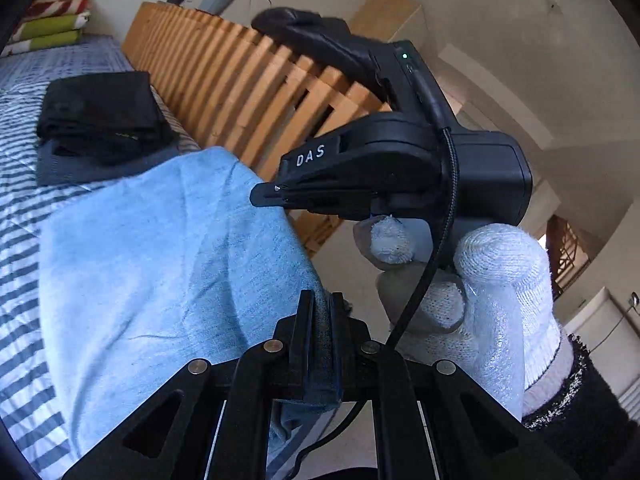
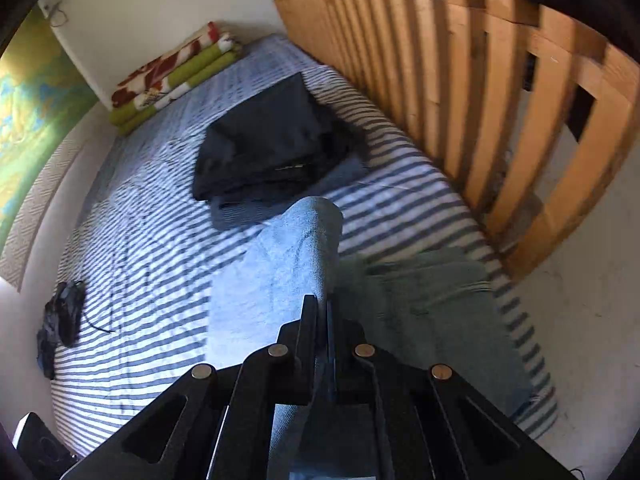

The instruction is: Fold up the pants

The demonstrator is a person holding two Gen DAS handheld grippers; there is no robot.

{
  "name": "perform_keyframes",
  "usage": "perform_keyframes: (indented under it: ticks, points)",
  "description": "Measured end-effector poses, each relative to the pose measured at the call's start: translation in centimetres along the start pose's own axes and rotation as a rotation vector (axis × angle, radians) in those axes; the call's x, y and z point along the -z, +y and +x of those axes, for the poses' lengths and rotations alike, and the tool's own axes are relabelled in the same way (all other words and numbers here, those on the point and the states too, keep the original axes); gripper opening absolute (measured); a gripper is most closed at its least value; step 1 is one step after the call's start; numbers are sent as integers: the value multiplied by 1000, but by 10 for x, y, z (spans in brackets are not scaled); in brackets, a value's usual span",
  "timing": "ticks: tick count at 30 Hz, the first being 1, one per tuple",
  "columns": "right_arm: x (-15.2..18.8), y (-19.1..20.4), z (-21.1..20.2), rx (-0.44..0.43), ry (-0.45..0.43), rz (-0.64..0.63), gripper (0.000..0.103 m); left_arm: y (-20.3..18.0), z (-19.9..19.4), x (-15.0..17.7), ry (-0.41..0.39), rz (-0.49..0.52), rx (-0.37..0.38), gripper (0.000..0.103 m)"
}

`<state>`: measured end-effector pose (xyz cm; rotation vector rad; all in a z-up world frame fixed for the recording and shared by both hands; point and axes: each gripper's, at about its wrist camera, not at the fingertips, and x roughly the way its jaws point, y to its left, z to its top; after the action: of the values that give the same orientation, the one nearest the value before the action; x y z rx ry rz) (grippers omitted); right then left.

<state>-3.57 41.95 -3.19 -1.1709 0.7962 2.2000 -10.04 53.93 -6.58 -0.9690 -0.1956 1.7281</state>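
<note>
Light blue pants (image 1: 160,256) hang lifted over the striped bed (image 1: 24,208). My left gripper (image 1: 320,312) is shut on a thick edge of the pants, which shows between its black fingers. The other gripper's black body with a gloved hand (image 1: 492,292) sits close on the right in the left wrist view. In the right wrist view my right gripper (image 2: 320,312) is shut on the pants (image 2: 296,248), whose fabric rises ahead in a fold. Part of the pants (image 2: 432,300) lies on the bed in shadow to the right.
A stack of dark folded clothes (image 2: 272,140) lies on the striped bed (image 2: 140,240) ahead. Folded green and red blankets (image 2: 172,76) sit at the far end. A wooden slatted frame (image 2: 480,80) runs along the right side. A dark bundle (image 2: 60,320) lies at the bed's left edge.
</note>
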Motion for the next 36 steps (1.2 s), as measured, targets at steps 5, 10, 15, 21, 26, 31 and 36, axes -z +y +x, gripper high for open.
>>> perform_keyframes:
  ticks: [5, 10, 15, 21, 26, 31, 36]
  points:
    - [-2, -63, 26, 103, 28, 38, 4, -9, 90, 2, 96, -18, 33, 7]
    - [-5, -98, 45, 173, 23, 37, 4, -11, 141, -6, 165, -27, 29, 10]
    - [-2, -106, 79, 241, 65, -8, 6, 2, 124, 4, 208, -67, 42, 40]
    - [5, -110, 50, 270, -4, 22, 21, 35, 36, 16, 162, -47, 18, 52]
    - [32, -88, -5, 259, -78, -24, 24, 96, -16, 27, 134, -75, -155, 52]
    - [92, -43, -22, 86, -26, -72, 26, 169, -48, 38, 118, -186, -226, 51]
    - [153, 12, 13, -48, 142, -139, 26, 185, -70, 48, 121, -251, -182, 51]
